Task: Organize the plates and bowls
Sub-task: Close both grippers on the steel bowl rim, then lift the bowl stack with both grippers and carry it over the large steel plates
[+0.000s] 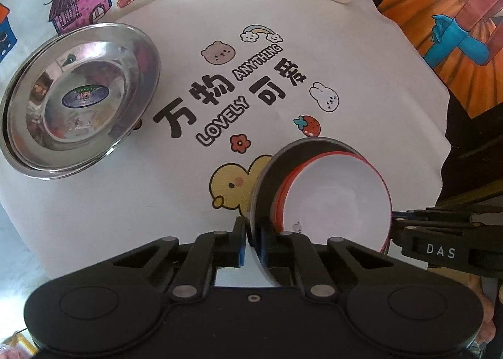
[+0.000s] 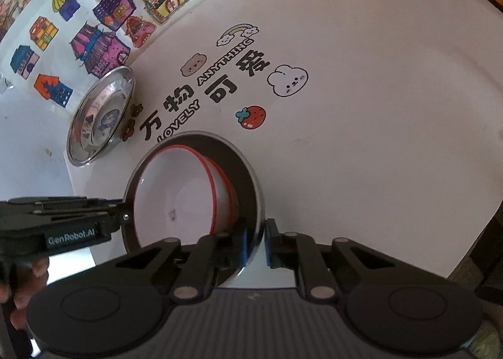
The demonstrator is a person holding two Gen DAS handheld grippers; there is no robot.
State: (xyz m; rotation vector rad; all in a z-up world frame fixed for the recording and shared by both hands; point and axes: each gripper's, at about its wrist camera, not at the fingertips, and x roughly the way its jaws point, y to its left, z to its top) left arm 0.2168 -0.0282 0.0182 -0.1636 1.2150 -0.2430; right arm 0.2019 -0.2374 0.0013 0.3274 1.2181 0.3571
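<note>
Left wrist: gripper [image 1: 251, 241] pinches plate [image 1: 267, 176] rim.

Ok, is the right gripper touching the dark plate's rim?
Touching. The right wrist view shows the right gripper with a blue pad on each face of the dark plate at its rim, no gap either side.

Nested: white red-rimmed bowl [image 1: 333, 198] in dark round plate [image 1: 267, 189].
Left — well apart: shiny steel dish [image 1: 78, 98].
Under all: printed white tablecloth [image 1: 195, 176].
</note>
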